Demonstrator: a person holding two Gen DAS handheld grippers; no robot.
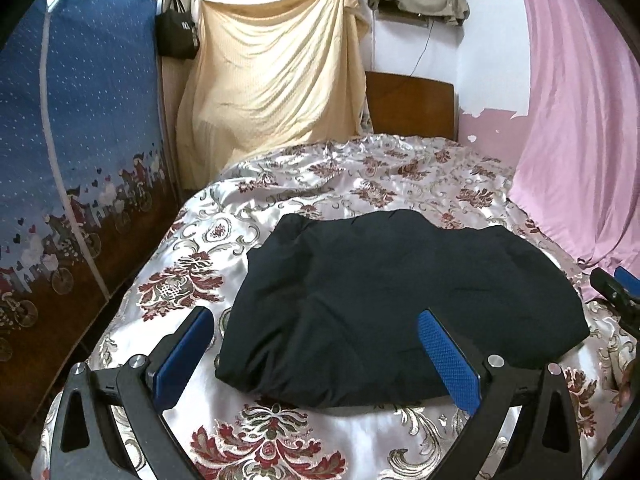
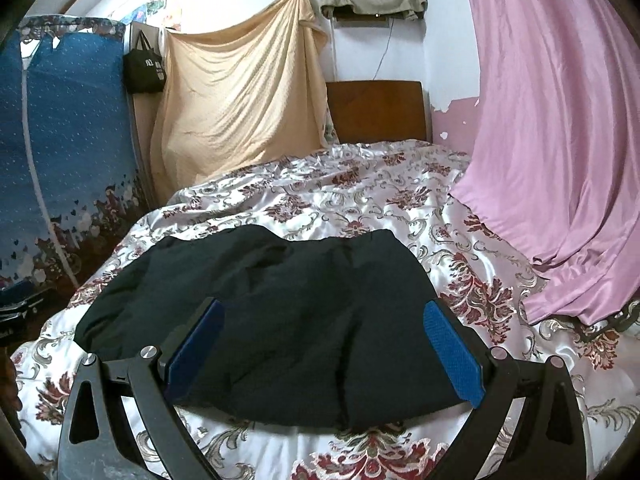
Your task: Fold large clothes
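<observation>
Both my left gripper [image 1: 316, 354] and right gripper [image 2: 326, 350] stand apart, empty, near the dark garment [image 1: 400, 304]; the glossy bedspread [image 1: 192, 240] may let it slide.

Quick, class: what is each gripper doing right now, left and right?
Left gripper: open, holding nothing, above the near edge of the dark garment.
Right gripper: open, holding nothing, above the same garment.

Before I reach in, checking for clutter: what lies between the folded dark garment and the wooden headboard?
Only bare floral satin bedspread between dark garment and headboard, in both views.
</observation>
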